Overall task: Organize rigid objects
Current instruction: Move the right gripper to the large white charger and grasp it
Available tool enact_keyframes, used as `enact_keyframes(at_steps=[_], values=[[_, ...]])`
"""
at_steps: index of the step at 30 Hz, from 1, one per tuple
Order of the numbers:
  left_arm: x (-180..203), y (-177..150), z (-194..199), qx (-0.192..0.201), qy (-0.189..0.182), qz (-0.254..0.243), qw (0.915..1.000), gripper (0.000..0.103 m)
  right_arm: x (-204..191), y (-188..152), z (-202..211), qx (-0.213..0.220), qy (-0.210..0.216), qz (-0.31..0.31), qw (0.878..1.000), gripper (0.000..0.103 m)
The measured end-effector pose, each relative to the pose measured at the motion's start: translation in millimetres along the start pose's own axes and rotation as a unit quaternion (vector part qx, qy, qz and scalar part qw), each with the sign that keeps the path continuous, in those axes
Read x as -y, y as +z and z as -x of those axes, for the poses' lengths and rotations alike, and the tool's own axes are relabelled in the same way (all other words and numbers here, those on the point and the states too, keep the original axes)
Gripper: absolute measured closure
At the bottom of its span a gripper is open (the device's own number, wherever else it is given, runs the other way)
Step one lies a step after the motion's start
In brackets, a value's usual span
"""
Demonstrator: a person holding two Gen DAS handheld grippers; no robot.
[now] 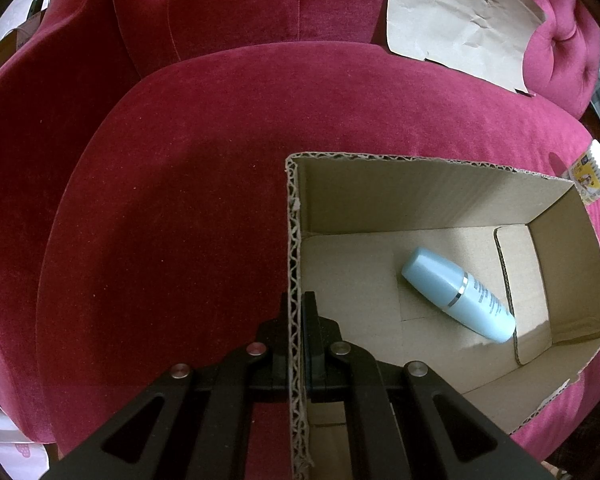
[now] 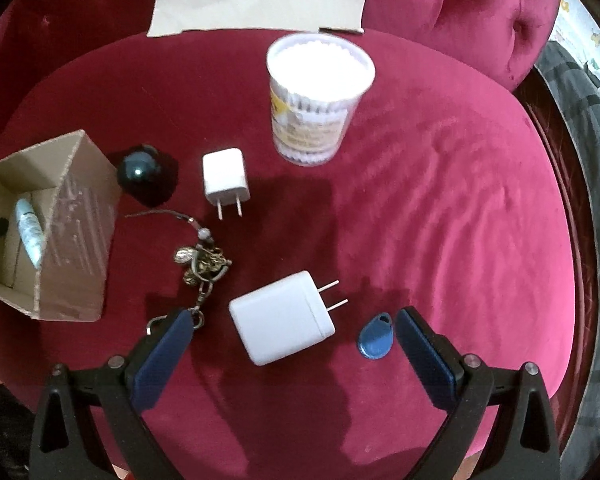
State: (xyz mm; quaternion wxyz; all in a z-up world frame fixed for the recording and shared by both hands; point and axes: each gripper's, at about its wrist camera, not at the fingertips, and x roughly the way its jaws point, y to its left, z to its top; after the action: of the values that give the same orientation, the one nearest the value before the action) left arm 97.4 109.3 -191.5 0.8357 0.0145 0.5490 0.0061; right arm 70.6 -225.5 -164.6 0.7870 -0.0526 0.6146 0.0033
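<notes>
The red velvet seat [image 2: 440,208] carries everything. On it the cardboard box [image 1: 440,196] stands as landmark; the left gripper [image 1: 299,300] is clenched on the box's near wall and steadies it. Inside the box lies a pale blue bottle [image 1: 458,294]. To the right of the box, near but apart, lies the large white charger [image 2: 282,318], and the right gripper [image 2: 294,320] hangs over it with jaws released, one finger on each side. I judge the charger is next: lower straight, close on its flat sides, and avoid the keychain [image 2: 204,266] and the blue tag [image 2: 374,338] just beside.
</notes>
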Motion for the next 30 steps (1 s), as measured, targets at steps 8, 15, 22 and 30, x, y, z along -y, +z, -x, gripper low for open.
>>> enact_keyframes(at_steps=[8,15,22,30], values=[[0.5,-0.3,-0.1,0.0,0.001,0.0,1.0,0.1,4.7,1.5,-22.5,-0.022,-0.001,-0.004,1.0,0.0],[0.6,-0.3,-0.1,0.0,0.001,0.0,1.0,0.1,6.3,4.1,-38.2,-0.037,0.007,-0.015,0.999,0.0],[0.3,-0.5,-0.4,0.0,0.001,0.0,1.0,0.1,1.5,-0.4,-36.2,-0.037,0.007,-0.017,0.999,0.003],[1.1,-0.3,0.0,0.0,0.001,0.0,1.0,0.1,-6.5,0.1,-40.1,-0.036,0.025,-0.008,0.999,0.041]])
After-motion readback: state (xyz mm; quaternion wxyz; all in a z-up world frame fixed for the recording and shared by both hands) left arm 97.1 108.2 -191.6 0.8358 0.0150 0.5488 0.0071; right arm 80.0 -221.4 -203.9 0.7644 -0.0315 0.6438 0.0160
